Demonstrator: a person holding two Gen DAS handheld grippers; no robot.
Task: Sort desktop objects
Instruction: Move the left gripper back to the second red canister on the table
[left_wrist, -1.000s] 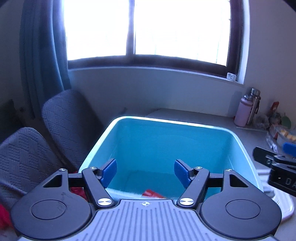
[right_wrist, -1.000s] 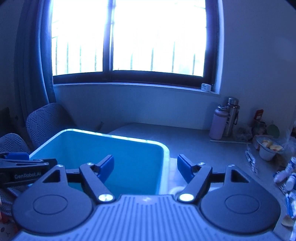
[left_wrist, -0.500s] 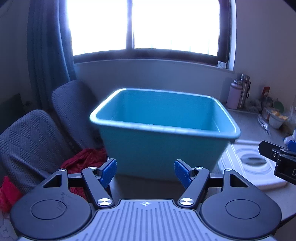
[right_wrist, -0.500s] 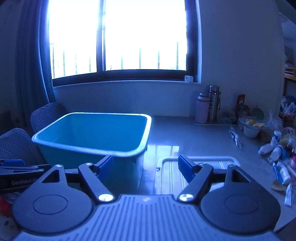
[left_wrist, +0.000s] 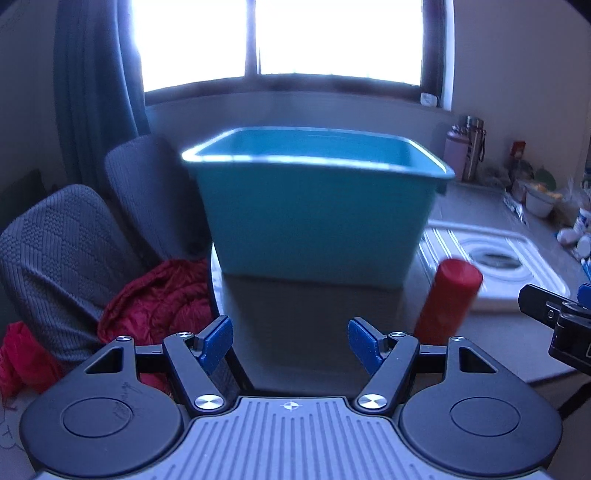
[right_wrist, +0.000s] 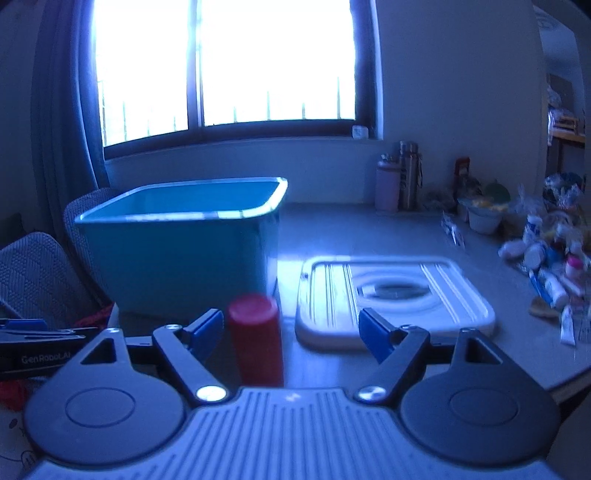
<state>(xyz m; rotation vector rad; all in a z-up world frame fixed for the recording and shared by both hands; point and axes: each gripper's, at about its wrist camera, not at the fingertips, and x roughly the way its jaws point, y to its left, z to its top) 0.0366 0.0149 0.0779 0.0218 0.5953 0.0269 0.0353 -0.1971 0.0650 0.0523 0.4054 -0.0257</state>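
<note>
Since a second ago your two grippers have backed away from above the teal bin (left_wrist: 317, 206), so you now see its near wall from the side instead of its inside. A red cylinder (right_wrist: 255, 338) now shows standing upright on the table, near the bin's near right corner and apart from it. It sits just left of the white lid (right_wrist: 395, 299) lying flat on the table (right_wrist: 369, 229).

Your left gripper (left_wrist: 290, 345) has its fingers spread wide with nothing between them; the cylinder stands to its right, outside the gap. Your right gripper (right_wrist: 291, 334) is also spread wide and grips nothing; the cylinder stands between its fingers, close to the left pad, contact not clear.

Far right on the table: two bottles (right_wrist: 399, 181) by the wall, and a scatter of small tubes and packets (right_wrist: 546, 258). Left of the bin: two grey chairs (left_wrist: 62, 258) and red cloth (left_wrist: 159, 295).
</note>
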